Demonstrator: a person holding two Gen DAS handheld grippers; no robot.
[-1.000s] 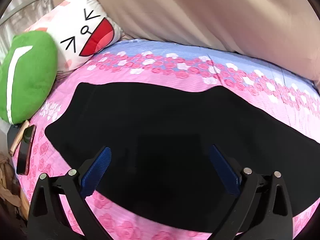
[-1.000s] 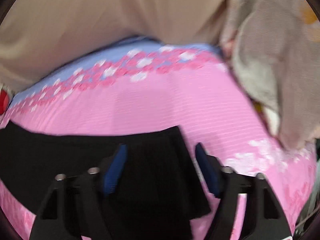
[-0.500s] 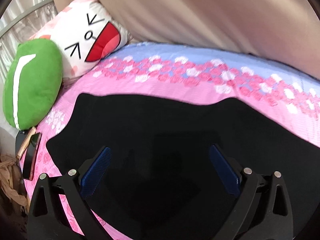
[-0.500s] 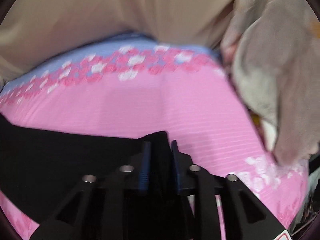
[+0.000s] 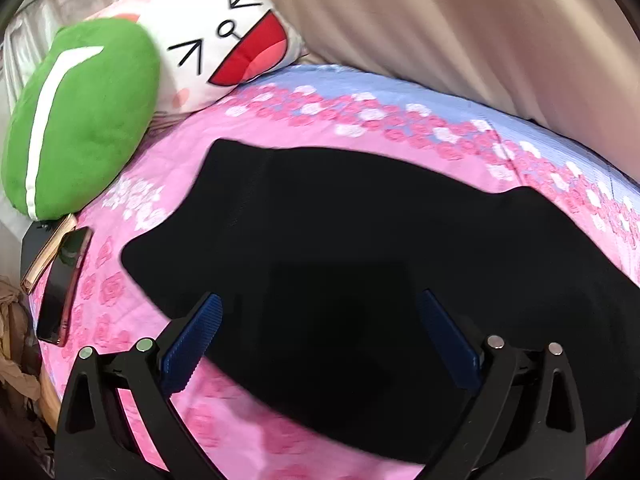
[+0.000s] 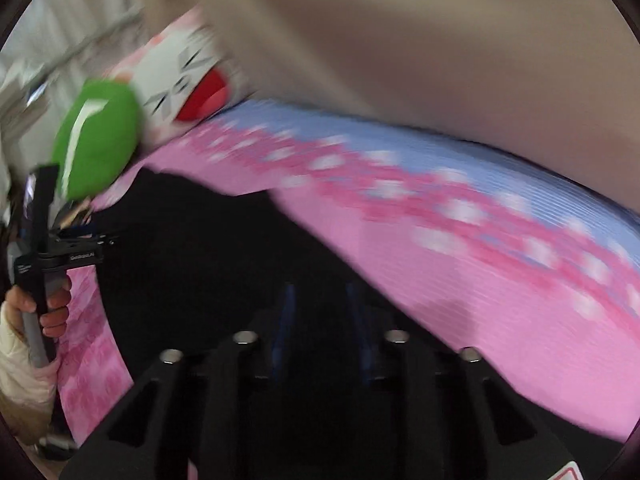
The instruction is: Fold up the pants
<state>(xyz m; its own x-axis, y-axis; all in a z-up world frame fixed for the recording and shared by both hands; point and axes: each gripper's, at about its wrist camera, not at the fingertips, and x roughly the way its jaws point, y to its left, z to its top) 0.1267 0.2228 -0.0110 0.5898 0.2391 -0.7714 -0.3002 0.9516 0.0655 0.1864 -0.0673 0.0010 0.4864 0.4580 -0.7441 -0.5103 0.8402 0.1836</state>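
Observation:
Black pants (image 5: 360, 248) lie flat on a pink flowered bedsheet (image 5: 280, 128). My left gripper (image 5: 320, 332) is open, its blue pads (image 5: 192, 340) hovering over the near edge of the pants, holding nothing. My right gripper (image 6: 324, 312) is shut on the end of the pants (image 6: 224, 256) and holds that black cloth lifted; the view is blurred by motion. The left gripper's body and the hand holding it (image 6: 44, 256) show at the left of the right wrist view.
A green cushion (image 5: 76, 120) and a white face pillow (image 5: 224, 32) lie at the bed's left end. A phone (image 5: 60, 284) and a booklet sit at the left edge. A beige curtain (image 5: 460, 20) hangs behind the bed.
My right gripper closed on the end of the pants and swung left with it, toward the cushions. My left gripper stayed open and shifted slightly over the pants.

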